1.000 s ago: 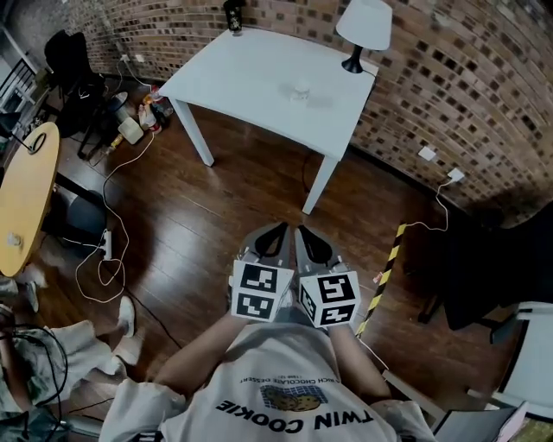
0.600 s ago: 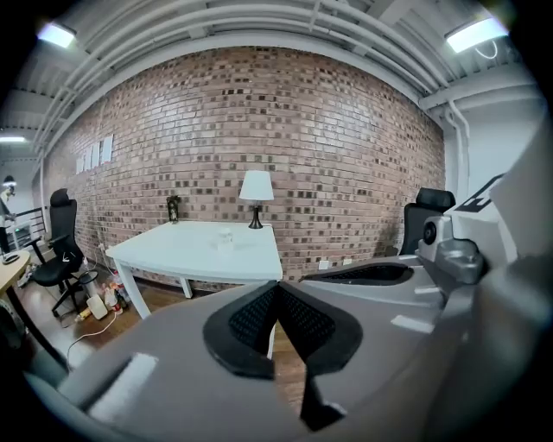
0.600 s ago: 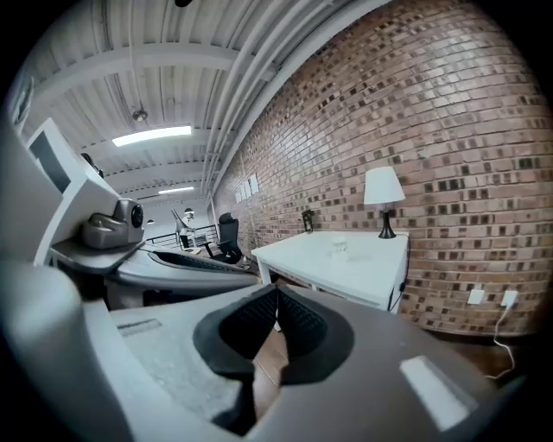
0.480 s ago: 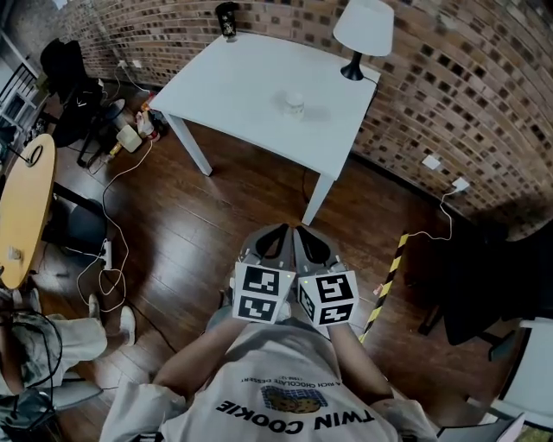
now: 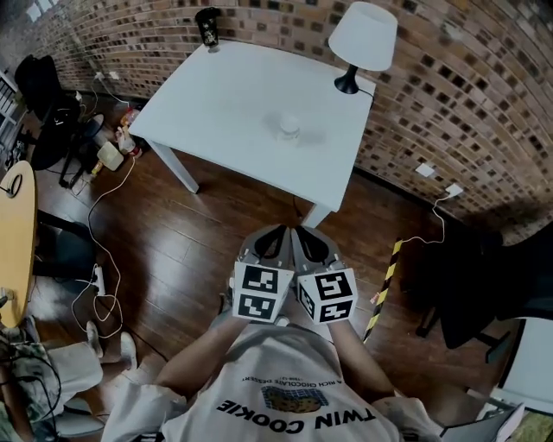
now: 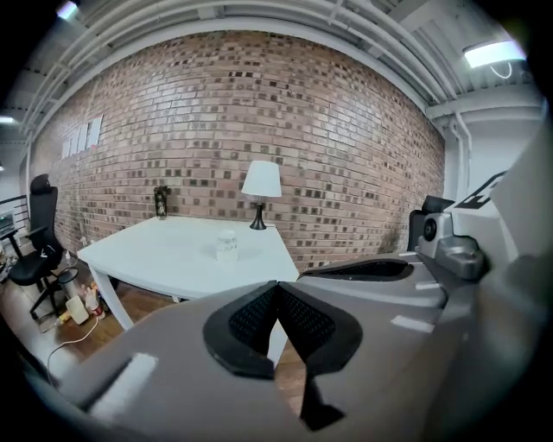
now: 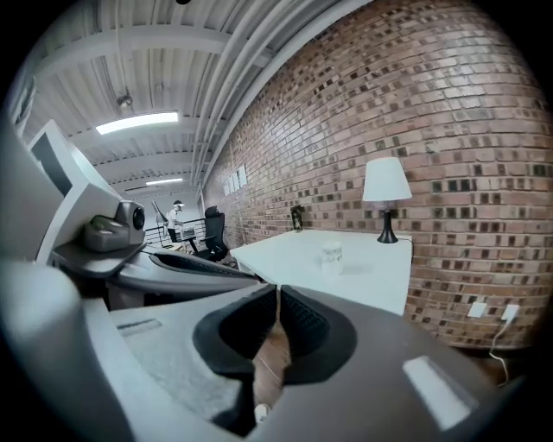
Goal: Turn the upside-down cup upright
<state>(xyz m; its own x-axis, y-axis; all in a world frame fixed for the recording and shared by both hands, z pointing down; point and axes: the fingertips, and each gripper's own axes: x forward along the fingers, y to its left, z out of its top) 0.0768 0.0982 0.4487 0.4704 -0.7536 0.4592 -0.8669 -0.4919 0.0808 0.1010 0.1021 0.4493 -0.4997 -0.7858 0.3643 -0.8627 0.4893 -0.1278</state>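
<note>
The left tongs [image 5: 275, 236] are held with their dark pads pressed together and nothing gripped between them. The right tongs [image 5: 305, 236] are seen in the same closed, empty state. They are carried side by side, close together, in front of the person's chest, and the square-marked cubes [image 5: 260, 292] are turned up toward the head view. Dark wooden floor [image 5: 199, 229] is seen beneath them. Well ahead of both, a white rectangular worktop [image 5: 220, 99] is set against a brick wall [image 5: 449, 95]. The small pale cup [image 5: 289, 128] is stood alone near the worktop's middle, well apart from both tongs; which way up it sits cannot be told. A white-shaded lamp [image 5: 363, 36] is placed at the far right corner, and a small dark container [image 5: 207, 26] at the far left.
</note>
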